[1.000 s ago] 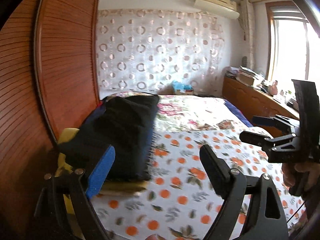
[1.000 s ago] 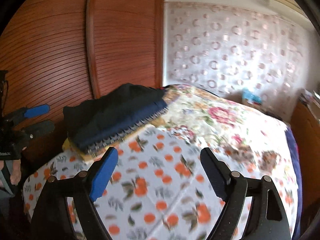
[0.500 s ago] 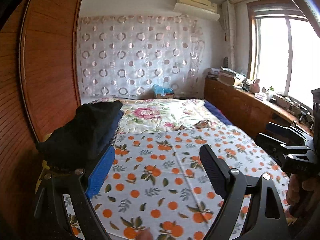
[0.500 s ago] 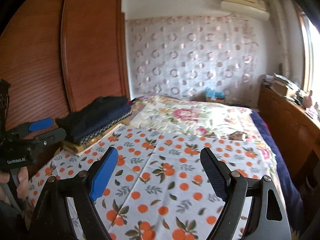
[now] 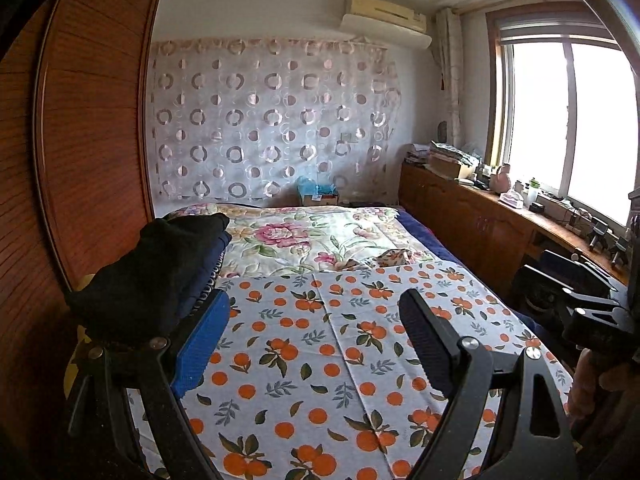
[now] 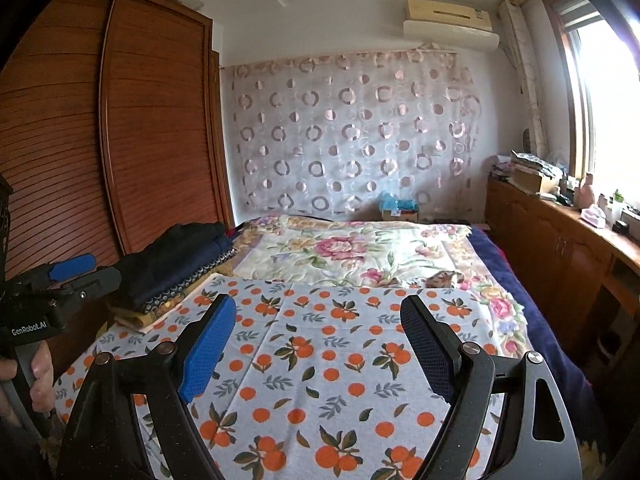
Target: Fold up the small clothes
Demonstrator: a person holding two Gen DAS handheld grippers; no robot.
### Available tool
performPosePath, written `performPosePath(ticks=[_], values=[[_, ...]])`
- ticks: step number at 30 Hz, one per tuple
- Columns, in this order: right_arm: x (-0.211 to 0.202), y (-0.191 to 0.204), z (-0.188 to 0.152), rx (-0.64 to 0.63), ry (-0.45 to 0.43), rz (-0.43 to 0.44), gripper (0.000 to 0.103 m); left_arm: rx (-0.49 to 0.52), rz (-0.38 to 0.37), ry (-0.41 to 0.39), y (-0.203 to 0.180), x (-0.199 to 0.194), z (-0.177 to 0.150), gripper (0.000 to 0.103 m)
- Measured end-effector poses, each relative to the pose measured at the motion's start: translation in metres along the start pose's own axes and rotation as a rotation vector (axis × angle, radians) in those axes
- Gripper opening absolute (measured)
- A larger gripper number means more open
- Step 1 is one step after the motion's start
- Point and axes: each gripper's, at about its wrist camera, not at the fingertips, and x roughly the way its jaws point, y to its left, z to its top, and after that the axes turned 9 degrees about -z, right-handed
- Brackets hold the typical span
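Note:
A stack of folded dark clothes (image 5: 160, 272) lies at the left edge of the bed, black on top, navy and yellow below; it also shows in the right wrist view (image 6: 176, 264). My left gripper (image 5: 316, 340) is open and empty, held above the orange-print cloth (image 5: 320, 360), its blue pad beside the stack. My right gripper (image 6: 316, 344) is open and empty above the same cloth (image 6: 320, 380). Each gripper shows at the edge of the other's view: the right one in the left wrist view (image 5: 568, 292), the left one in the right wrist view (image 6: 68, 276).
A floral quilt (image 6: 352, 248) covers the far half of the bed. A wooden wardrobe (image 6: 120, 140) stands on the left. A low wooden cabinet (image 5: 480, 224) with clutter runs under the window on the right. A small patterned item (image 5: 396, 258) lies on the quilt.
Both grippers have drawn back and tilted up from the clothes stack. The stack now sits farther away at the left, and more of the room shows.

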Motion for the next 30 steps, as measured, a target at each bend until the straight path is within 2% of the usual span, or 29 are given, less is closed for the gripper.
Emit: performPosePath(ticks=[7, 30], values=[[0.01, -0.007, -0.002, 0.008, 0.004, -0.002, 0.085, 0.009, 0.007, -0.008, -0.004, -0.001, 0.0, 0.087], [0.007, -0.015, -0.004, 0.007, -0.001, 0.0, 0.086, 0.015, 0.01, -0.011, -0.005, -0.002, -0.003, 0.087]])
